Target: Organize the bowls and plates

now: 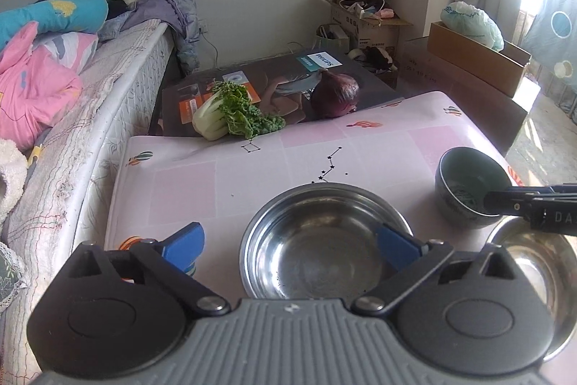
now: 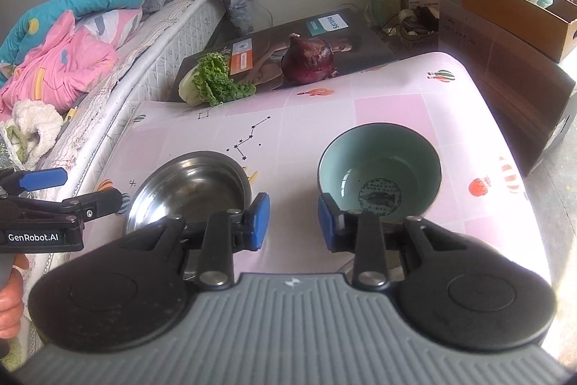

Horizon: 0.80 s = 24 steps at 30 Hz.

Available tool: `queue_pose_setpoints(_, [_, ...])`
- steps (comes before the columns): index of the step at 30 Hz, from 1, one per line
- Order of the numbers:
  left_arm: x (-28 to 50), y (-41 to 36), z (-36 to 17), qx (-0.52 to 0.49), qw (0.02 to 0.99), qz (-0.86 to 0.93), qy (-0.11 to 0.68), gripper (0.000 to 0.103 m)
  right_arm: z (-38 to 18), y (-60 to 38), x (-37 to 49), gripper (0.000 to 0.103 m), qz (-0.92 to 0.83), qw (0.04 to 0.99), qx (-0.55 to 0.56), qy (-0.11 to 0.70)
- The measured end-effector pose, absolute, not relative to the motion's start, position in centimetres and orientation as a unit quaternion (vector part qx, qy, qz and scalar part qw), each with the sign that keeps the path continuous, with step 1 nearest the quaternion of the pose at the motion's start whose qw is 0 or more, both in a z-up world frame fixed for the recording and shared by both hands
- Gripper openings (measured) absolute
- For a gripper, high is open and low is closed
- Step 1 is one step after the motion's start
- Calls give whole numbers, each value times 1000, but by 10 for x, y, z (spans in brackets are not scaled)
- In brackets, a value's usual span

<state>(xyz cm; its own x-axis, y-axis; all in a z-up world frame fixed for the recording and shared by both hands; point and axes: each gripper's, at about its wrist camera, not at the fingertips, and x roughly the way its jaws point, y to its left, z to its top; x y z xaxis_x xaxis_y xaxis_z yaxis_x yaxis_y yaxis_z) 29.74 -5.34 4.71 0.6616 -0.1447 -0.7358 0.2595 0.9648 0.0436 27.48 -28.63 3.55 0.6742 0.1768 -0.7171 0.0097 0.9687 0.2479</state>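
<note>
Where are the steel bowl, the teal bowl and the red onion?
steel bowl [image 1: 317, 251]: left wrist view, inner bottom.
teal bowl [image 2: 378, 150]: right wrist view, inner wall.
red onion [image 2: 310, 58]: right wrist view, front skin.

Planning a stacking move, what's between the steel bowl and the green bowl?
Only bare pink tablecloth separates the steel bowl from the green bowl, in the right wrist view.

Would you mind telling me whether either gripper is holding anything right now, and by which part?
Nothing is held: the left gripper stands wide open above the steel bowl, the right gripper open, empty.
</note>
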Motion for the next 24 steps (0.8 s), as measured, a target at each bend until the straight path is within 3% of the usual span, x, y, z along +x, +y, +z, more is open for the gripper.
queue_pose_setpoints(16, [333, -170, 32, 89, 889, -208, 397, 102, 29, -383, 279, 32, -42, 904, 127, 407])
queue_pose_setpoints(20, [347, -193, 16, 103, 878, -207, 419, 95, 13, -393, 296, 32, -44, 896, 141, 419])
queue_pose_setpoints(24, [363, -206, -2, 107, 863, -196, 453, 75, 3, -395, 315, 31, -40, 891, 151, 427])
